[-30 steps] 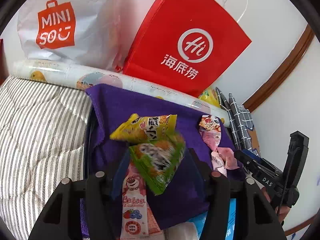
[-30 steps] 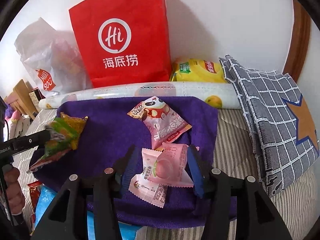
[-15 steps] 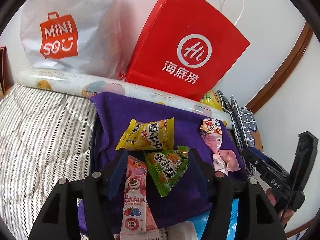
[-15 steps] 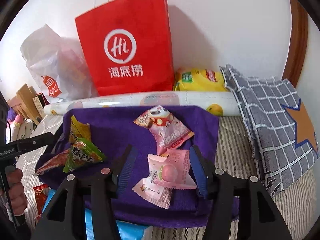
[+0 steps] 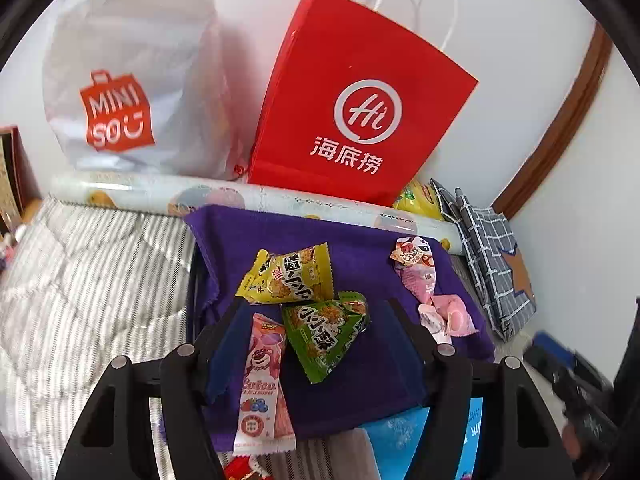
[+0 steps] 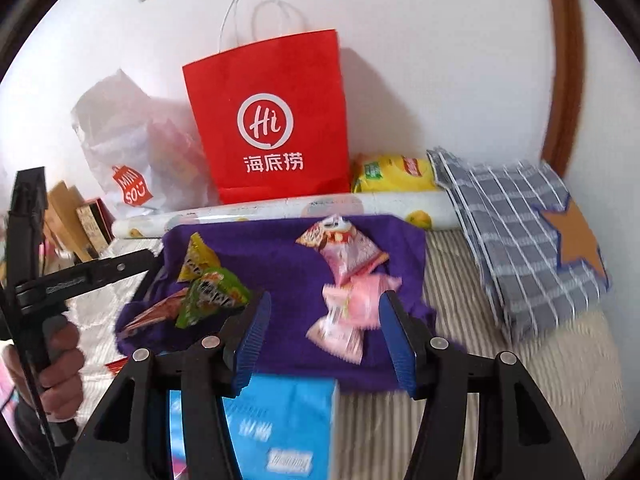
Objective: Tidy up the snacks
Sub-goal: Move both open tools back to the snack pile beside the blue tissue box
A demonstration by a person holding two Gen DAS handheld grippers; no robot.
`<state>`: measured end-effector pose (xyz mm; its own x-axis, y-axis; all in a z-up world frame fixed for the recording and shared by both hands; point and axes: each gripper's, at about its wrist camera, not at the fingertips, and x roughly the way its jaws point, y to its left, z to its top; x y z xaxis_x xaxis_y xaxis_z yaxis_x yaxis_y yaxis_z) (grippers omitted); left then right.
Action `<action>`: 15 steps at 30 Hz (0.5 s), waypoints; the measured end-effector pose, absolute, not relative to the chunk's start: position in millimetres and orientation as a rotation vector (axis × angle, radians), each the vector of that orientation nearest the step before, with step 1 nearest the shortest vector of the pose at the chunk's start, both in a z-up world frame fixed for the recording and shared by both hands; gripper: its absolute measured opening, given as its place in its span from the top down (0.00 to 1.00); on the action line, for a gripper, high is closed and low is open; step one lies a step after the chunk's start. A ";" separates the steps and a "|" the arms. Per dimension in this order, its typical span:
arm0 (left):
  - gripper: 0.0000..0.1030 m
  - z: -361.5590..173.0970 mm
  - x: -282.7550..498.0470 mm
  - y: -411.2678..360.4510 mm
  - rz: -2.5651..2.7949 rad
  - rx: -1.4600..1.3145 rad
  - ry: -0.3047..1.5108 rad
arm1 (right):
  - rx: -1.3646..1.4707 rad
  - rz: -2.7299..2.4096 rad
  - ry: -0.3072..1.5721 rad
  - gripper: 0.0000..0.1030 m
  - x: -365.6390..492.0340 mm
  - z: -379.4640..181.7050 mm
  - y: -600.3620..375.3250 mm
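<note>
Snack packets lie on a purple cloth (image 5: 360,376). On its left side are a yellow packet (image 5: 288,276), a green triangular packet (image 5: 326,332) and a pink bear packet (image 5: 262,384). My left gripper (image 5: 316,308) hovers over them with its jaws opening. The green packet lies loose between the fingers, untouched by the pads. On the right side of the cloth lie pink packets (image 6: 352,304) and a pink-and-red packet (image 6: 348,248). My right gripper (image 6: 325,298) stands open above and around the pink packets without pressing them. A hand holds the left gripper (image 6: 100,272) at the left edge of the right wrist view.
A red paper bag (image 5: 360,112) and a white plastic bag (image 5: 132,92) stand against the wall behind a patterned roll (image 5: 160,194). A yellow pack (image 6: 392,172) and a checked cushion (image 6: 520,232) lie to the right. A blue box (image 6: 280,420) sits near the cloth's front edge on striped bedding (image 5: 80,280).
My left gripper let go of the green packet, which now lies on the cloth by the yellow one, and drew back upward. My right gripper pulled back from the pink packets, bringing the blue box into view.
</note>
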<state>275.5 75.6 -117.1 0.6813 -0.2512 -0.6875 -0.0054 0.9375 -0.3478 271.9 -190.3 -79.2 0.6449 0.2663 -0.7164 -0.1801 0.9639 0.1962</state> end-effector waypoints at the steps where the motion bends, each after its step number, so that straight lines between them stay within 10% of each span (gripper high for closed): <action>1: 0.35 -111.3 272.7 73.6 -0.138 -0.319 0.804 | 0.141 0.268 0.856 0.45 263.6 -79.9 -191.5; 15: 0.34 -98.9 200.7 94.2 -0.174 -0.242 0.813 | 0.146 0.404 0.914 0.28 158.2 -90.7 -138.0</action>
